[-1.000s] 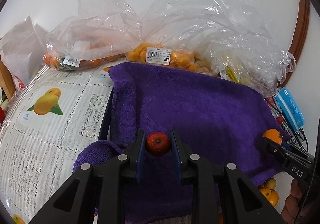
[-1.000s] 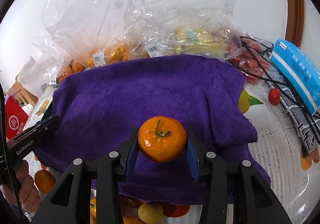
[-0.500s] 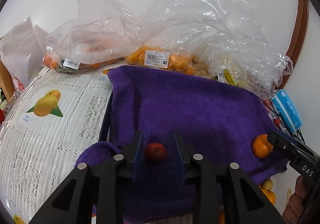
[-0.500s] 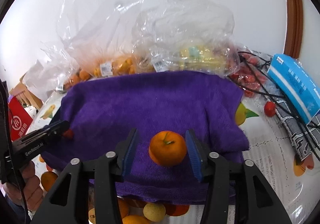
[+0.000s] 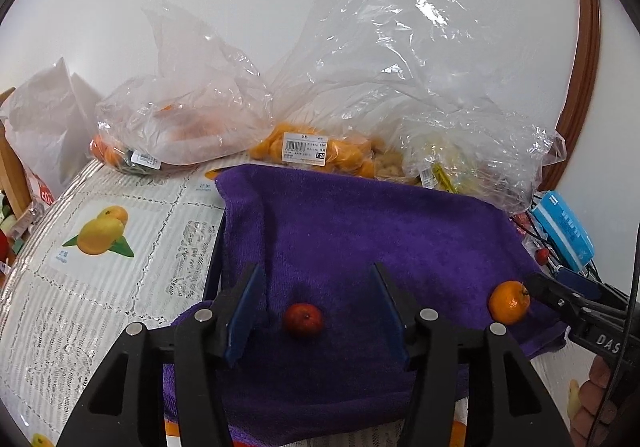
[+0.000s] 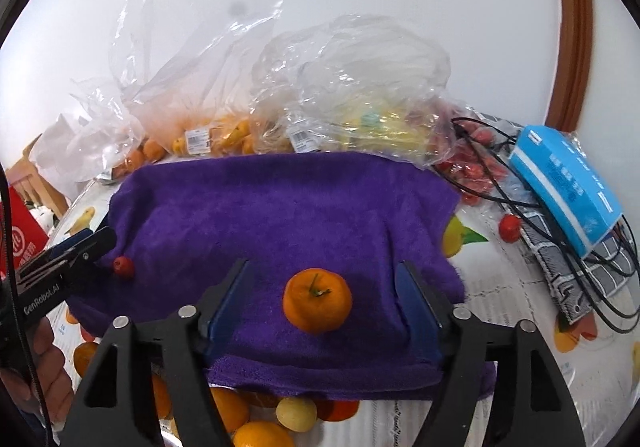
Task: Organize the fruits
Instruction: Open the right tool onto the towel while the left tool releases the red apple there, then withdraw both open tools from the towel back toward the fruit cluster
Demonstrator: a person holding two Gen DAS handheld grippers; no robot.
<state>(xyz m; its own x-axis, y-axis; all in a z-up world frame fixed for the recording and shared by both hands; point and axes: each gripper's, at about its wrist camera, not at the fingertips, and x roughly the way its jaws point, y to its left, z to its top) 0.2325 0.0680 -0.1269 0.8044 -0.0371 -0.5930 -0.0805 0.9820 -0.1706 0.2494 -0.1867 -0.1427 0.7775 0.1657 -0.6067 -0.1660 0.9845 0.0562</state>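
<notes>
Purple towel (image 5: 360, 231) near edge: my left gripper (image 5: 316, 311) and right gripper (image 6: 324, 303) opening off red fruit (image 5: 303, 320) and mandarin (image 6: 317, 299); next, back off.

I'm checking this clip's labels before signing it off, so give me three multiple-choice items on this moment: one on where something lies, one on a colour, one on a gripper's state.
1. Where does the mandarin lie?
A. On the purple towel, between the right gripper's fingers
B. Inside a plastic bag
C. On the blue box

2. What colour is the small fruit between the left gripper's fingers?
A. Green
B. Red
C. White

3. How do the left gripper's jaws stand?
A. Pressed onto the small fruit
B. Apart from the fruit, opening
C. Clamped on the towel's edge

Answers:
1 A: the right wrist view shows it resting on the towel with a gap to each finger.
2 B: the left wrist view shows a red skin with a dark stem dimple.
3 B: purple towel shows on both sides of the fruit, between it and the blue pads.
</notes>
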